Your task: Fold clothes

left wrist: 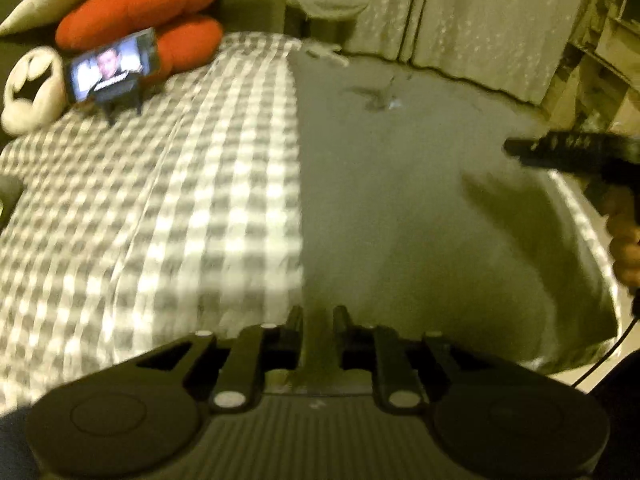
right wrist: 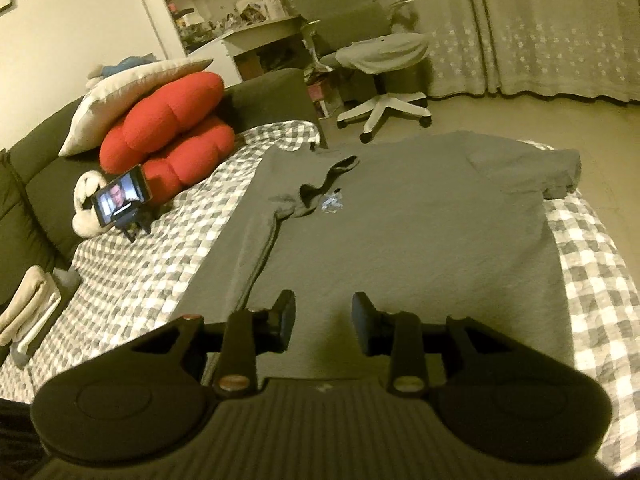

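Shirt: one dark grey cotton T-shirt [right wrist: 400,232] spread flat on the grey-and-white checked bedspread [right wrist: 152,280].
Cushions: two red [right wrist: 168,136], far left.
Left gripper [left wrist: 318,316]: fingers narrowly pinching the shirt's near hem.
Right gripper [right wrist: 323,316]: hovering over the near hem, fingers apart, holding nothing.

A checkered bed [right wrist: 592,272] carries a grey T-shirt [right wrist: 420,232] spread flat ahead of the right claw [right wrist: 323,322], with a propped phone [right wrist: 120,198] and red cushions [right wrist: 172,136] far left.
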Demonstrator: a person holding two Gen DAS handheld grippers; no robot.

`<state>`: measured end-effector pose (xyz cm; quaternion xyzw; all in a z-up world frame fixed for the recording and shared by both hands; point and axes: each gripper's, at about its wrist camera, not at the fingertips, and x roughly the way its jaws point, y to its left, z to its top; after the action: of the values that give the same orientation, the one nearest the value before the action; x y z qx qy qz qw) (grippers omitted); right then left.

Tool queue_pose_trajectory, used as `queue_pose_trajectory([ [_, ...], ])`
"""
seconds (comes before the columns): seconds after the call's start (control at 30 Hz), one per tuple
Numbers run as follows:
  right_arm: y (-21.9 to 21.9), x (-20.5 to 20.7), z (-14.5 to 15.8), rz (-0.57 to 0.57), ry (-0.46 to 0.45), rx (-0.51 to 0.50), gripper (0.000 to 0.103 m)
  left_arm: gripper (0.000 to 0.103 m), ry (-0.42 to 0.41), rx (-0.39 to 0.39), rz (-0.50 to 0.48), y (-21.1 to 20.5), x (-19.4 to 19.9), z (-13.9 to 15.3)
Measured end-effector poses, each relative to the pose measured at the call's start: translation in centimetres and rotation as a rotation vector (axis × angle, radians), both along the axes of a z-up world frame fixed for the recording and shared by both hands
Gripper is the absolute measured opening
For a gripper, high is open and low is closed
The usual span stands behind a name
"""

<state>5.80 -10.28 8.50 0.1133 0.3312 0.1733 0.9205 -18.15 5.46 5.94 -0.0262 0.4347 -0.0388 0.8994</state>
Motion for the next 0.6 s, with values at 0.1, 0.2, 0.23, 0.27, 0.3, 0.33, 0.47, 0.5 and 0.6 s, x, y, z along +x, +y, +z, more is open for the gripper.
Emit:
queue_pose_trajectory([
  [0.1,-1.3,0.0,-0.3,-0.026,0.018,-0.003,0.037,0.02,-0.014,-0.001,-0.012,-1.5,2.1,0.4],
  [0.2,-2.2,0.2,-0.6,-0.05,0.033,-0.004,0.037,0.029,-0.005,-0.019,-0.042,-3.1,4.9,0.3],
  [0.23,-2.5,0.3,-0.6,-0.058,0.037,-0.004,0.037,0.03,0.009,-0.035,-0.06,-3.6,5.8,0.3],
  [0.27,-2.8,0.3,-0.7,-0.068,0.041,-0.006,0.037,0.03,0.024,-0.054,-0.072,-4.1,6.6,0.4],
  [0.3,-3.1,0.4,-0.8,-0.078,0.045,-0.009,0.037,0.03,0.03,-0.066,-0.076,-4.5,7.3,0.5],
  [0.33,-3.4,0.4,-0.9,-0.088,0.049,-0.012,0.037,0.03,0.029,-0.07,-0.08,-4.9,8.0,0.6],
  [0.47,-4.7,0.8,-1.4,-0.117,0.078,-0.008,0.038,0.033,0.02,-0.09,-0.102,-5.7,10.7,1.3],
  [0.5,-5.0,0.9,-1.6,-0.124,0.086,-0.007,0.039,0.033,0.023,-0.099,-0.102,-5.7,11.3,1.4],
  [0.6,-6.0,1.2,-2.0,-0.145,0.108,-0.003,0.039,0.033,0.013,-0.09,-0.099,-6.1,13.3,1.2],
])
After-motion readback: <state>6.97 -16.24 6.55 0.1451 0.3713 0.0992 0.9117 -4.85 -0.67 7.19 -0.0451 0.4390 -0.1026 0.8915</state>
